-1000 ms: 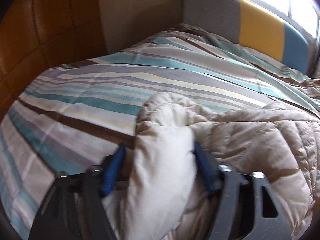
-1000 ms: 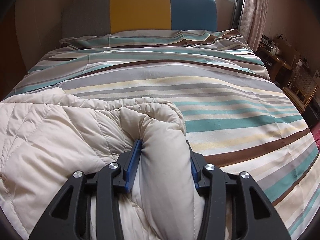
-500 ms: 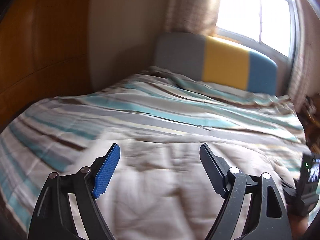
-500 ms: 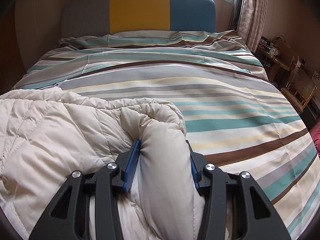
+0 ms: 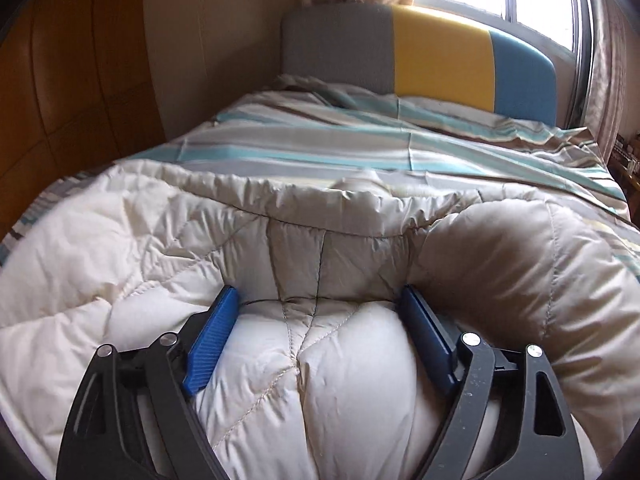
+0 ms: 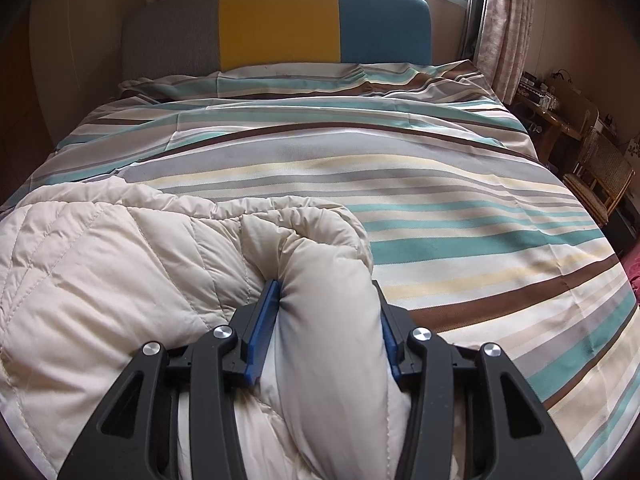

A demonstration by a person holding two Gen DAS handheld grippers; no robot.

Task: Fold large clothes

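A cream quilted down coat (image 5: 160,264) lies on the striped bed (image 5: 320,152). My left gripper (image 5: 320,300) is open, its blue pads wide apart and pressed down into a puffy bulge of the coat. My right gripper (image 6: 326,288) is shut on a thick rolled fold of the same coat (image 6: 120,264) at its right edge, low over the bedspread (image 6: 460,208).
A grey, yellow and blue headboard (image 6: 280,24) stands at the far end under a window. A wooden wall (image 5: 60,80) runs along the bed's left side. A wooden table and wicker chair (image 6: 592,160) stand to the right of the bed.
My left gripper let go of the coat's fold, lifted, then came down open onto a middle part of the coat. The right gripper kept its hold and barely moved.
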